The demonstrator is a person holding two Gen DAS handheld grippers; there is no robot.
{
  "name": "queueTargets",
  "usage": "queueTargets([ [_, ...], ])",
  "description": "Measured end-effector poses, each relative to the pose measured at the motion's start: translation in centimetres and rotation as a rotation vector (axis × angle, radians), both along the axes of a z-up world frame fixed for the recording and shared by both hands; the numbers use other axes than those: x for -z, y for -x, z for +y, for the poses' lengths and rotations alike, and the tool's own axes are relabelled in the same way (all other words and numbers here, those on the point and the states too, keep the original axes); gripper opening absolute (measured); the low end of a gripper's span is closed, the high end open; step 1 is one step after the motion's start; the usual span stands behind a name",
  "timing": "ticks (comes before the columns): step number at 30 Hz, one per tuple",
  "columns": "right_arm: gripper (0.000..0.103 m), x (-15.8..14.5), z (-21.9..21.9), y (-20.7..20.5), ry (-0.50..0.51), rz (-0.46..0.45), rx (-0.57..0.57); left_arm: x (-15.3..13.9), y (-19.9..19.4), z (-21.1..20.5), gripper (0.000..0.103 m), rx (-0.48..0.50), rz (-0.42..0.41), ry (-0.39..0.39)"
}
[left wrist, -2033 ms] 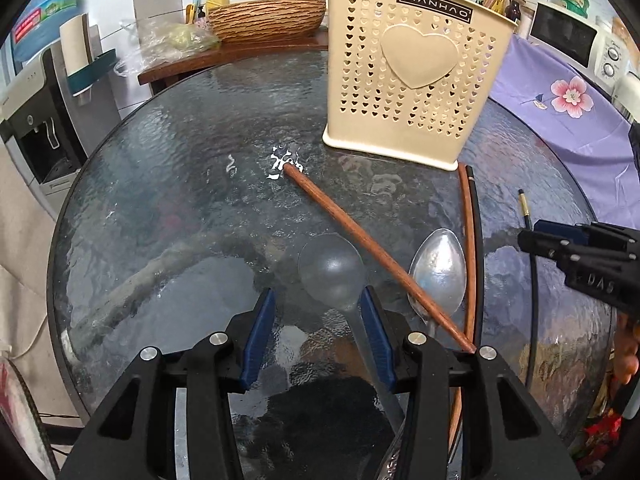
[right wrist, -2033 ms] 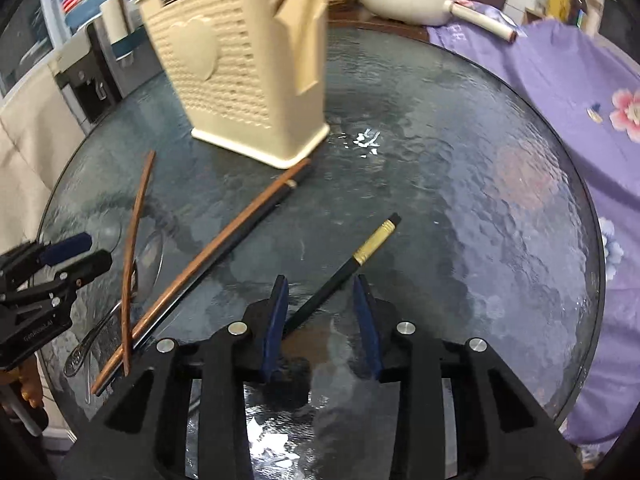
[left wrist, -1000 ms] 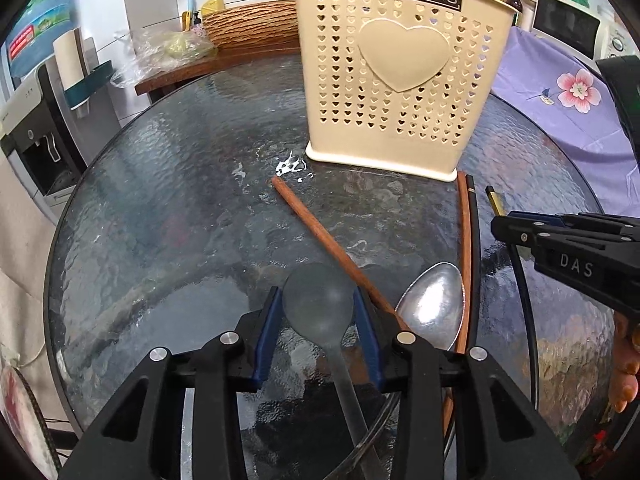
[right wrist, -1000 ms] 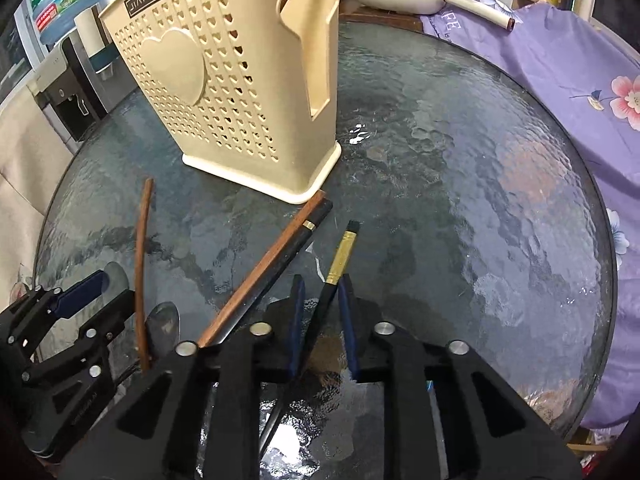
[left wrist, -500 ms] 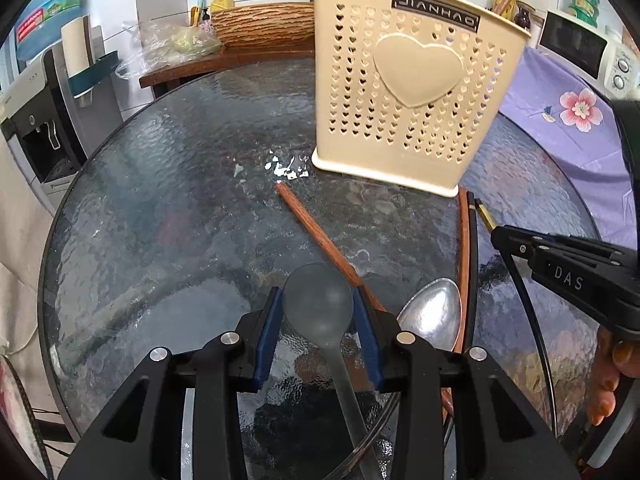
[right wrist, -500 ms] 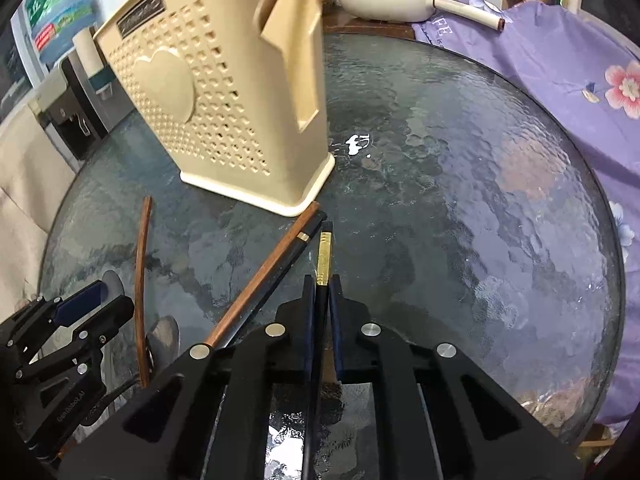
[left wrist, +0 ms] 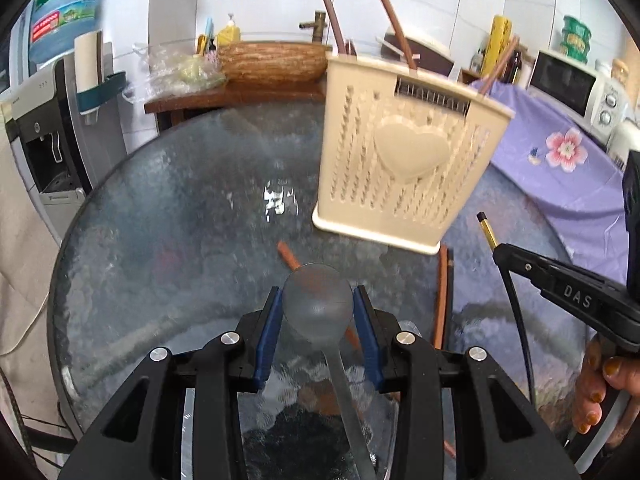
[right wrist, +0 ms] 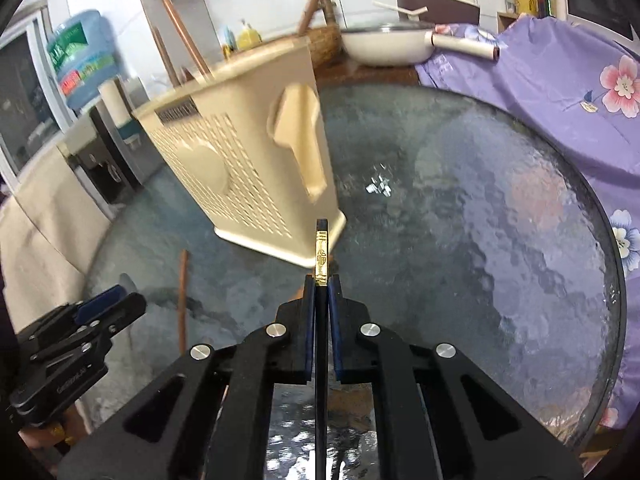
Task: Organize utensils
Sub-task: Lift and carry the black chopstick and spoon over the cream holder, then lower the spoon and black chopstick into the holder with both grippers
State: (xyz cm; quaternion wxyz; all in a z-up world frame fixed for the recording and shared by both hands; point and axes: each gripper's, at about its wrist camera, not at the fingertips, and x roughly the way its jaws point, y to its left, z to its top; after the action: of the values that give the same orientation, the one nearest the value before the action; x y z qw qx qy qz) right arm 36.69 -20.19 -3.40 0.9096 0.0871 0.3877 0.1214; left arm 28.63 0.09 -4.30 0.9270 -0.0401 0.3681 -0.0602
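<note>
My left gripper (left wrist: 318, 312) is shut on a metal spoon (left wrist: 318, 300), its bowl between the blue pads, lifted above the round glass table (left wrist: 168, 240). My right gripper (right wrist: 321, 280) is shut on a black chopstick with a gold band (right wrist: 321, 256), also raised; it also shows in the left wrist view (left wrist: 487, 232). The cream perforated utensil holder (left wrist: 404, 168) stands ahead with several brown chopsticks (left wrist: 394, 16) sticking out; the right wrist view shows its handle side (right wrist: 256, 160). Brown chopsticks (left wrist: 441, 292) lie on the glass below it.
A wooden counter (left wrist: 236, 94) with a woven basket (left wrist: 272, 62) is behind the table. A purple floral cloth (right wrist: 560, 92) lies to the right, with a white pan (right wrist: 384, 46) behind. A water dispenser (left wrist: 44, 140) stands left. Another brown chopstick (right wrist: 183, 296) lies on the glass.
Both grippers have risen off the table and tilted up, carrying the spoon and the black chopstick. The holder looks farther below and blurred by the motion.
</note>
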Motion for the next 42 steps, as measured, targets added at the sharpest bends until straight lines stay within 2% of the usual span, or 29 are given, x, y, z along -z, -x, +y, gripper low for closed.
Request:
queueTargets([
  [5,0.007,-2.9,-0.7,1.5,-0.078,-0.087,-0.026,-1.9,0.7,0.2,0.035,0.012,-0.065,0.017],
  [11,0.007,-5.6,-1.3,3.3,-0.113,-0.166,-0.058,-3.9,1.6,0.5,0.035,0.016,-0.126,0.032],
  [26,0.007,-9.2,-2.4,6.6,-0.112,-0.270,-0.089,-7.1,3.7,1.2,0.035,0.021,-0.228,0.059],
  [42,0.007,-12.9,-1.4,7.2,-0.082,-0.343,-0.118,-9.7,2.2,0.9,0.035,-0.001,-0.273,0.107],
])
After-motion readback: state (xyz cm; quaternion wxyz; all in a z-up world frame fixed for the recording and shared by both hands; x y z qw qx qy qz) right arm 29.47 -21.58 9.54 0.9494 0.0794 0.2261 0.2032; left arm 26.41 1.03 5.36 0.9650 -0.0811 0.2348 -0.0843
